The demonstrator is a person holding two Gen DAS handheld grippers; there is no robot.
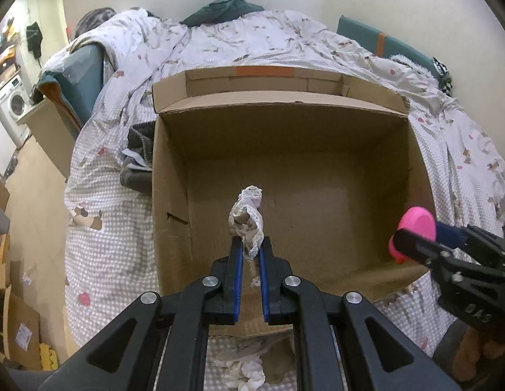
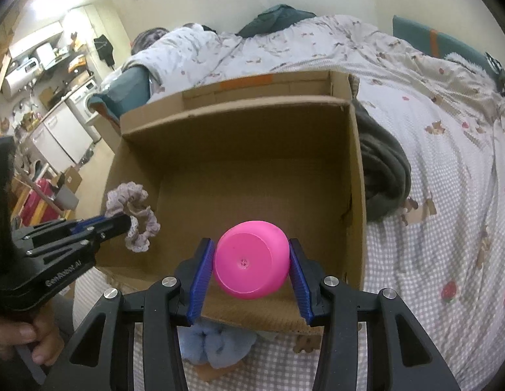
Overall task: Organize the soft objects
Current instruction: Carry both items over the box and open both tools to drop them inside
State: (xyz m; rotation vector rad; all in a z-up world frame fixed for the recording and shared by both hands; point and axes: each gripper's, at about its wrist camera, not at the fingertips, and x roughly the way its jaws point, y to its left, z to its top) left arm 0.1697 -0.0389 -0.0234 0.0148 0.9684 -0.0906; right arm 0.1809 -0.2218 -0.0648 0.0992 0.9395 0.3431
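**Both fingers loaded over the open box**

Clamping a pale frilled scrunchie between the blue pads of the left gripper, fingers closed tight on the fabric, with the loop hanging over the near left part of the cardboard box. Gripping a pink soft bowl-shaped piece from both sides in the right gripper, fingers standing partly apart around it, its round base facing the camera, just above the near edge of the box. Sitting on a checked bedspread, box empty inside, flaps folded outward. Lying beside the box, touching its wall, a dark grey garment. Resting on the bed below the near wall, a light blue fluffy item.
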